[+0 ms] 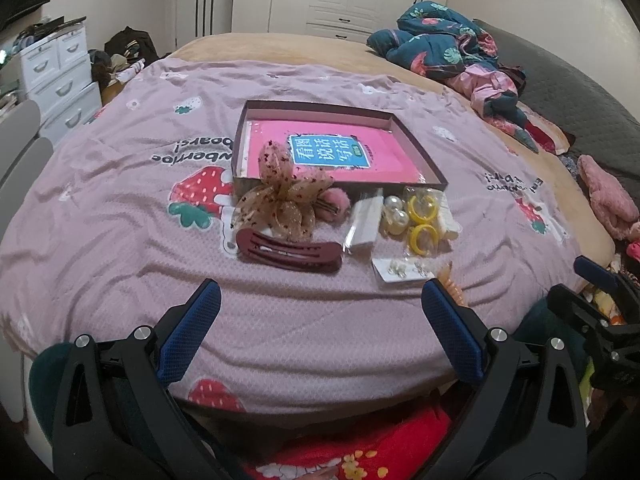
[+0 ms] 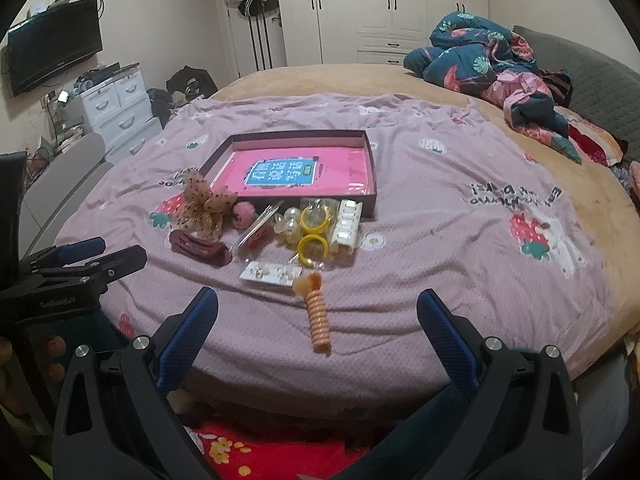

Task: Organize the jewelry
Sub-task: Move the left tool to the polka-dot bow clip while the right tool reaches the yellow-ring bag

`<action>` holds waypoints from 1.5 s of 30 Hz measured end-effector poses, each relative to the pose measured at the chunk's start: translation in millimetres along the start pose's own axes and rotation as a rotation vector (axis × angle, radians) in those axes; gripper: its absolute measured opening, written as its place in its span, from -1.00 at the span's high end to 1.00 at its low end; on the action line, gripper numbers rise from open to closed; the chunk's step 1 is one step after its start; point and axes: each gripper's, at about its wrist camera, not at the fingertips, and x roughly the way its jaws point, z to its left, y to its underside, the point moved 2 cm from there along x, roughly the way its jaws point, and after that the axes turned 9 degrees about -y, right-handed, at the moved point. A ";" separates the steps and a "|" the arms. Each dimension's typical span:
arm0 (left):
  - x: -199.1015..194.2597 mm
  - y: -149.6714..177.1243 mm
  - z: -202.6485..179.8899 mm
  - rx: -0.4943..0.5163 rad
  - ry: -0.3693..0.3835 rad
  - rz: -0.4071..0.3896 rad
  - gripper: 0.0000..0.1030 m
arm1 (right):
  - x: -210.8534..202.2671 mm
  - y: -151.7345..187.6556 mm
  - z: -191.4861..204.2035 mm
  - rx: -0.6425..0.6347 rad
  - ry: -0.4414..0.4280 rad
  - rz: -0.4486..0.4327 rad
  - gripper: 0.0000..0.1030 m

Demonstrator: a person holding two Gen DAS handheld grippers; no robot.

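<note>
A shallow brown box (image 1: pixel 420 144) (image 2: pixel 370 164) with a pink booklet inside lies on the purple bedspread. In front of it lie a beige bow hair clip (image 1: pixel 280 196) (image 2: pixel 204 204), a maroon hair claw (image 1: pixel 290 254) (image 2: pixel 200 249), a pink pompom (image 1: pixel 334 202), pearl earrings (image 1: pixel 394 214), yellow hoop earrings (image 1: pixel 424 222) (image 2: pixel 314 234), a white clip card (image 2: pixel 348 224), a card of stud earrings (image 1: pixel 404 270) (image 2: pixel 272 272) and an orange spiral hair tie (image 2: pixel 316 316). My left gripper (image 1: pixel 320 304) is open and empty, short of the claw. My right gripper (image 2: pixel 318 312) is open around the spiral tie.
A crumpled blue floral quilt (image 1: pixel 444 40) (image 2: pixel 492 56) lies at the bed's far right. White drawers (image 1: pixel 60 72) (image 2: pixel 116 104) stand at the left. The other gripper shows at each view's edge (image 1: pixel 600 304) (image 2: pixel 76 268).
</note>
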 end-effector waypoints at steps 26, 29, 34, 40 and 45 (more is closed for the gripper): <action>93.7 -65.5 32.4 -0.060 -0.029 0.084 -0.82 | 88.8 -71.6 -26.6 -0.001 -0.044 0.051 -0.91; 107.2 -61.8 38.0 -0.078 -0.021 0.110 -0.82 | 112.0 -71.9 -26.4 0.009 -0.045 0.086 -0.91; 120.7 -60.4 41.9 -0.085 0.007 0.118 -0.82 | 145.5 -70.4 -24.0 0.007 -0.045 0.134 -0.86; 138.2 -63.5 29.8 -0.030 0.059 0.124 -0.78 | 171.2 -64.3 -28.0 0.023 -0.019 0.171 -0.71; 152.7 -63.1 26.0 -0.017 0.075 0.116 -0.22 | 185.2 -62.9 -35.2 0.048 -0.002 0.186 -0.58</action>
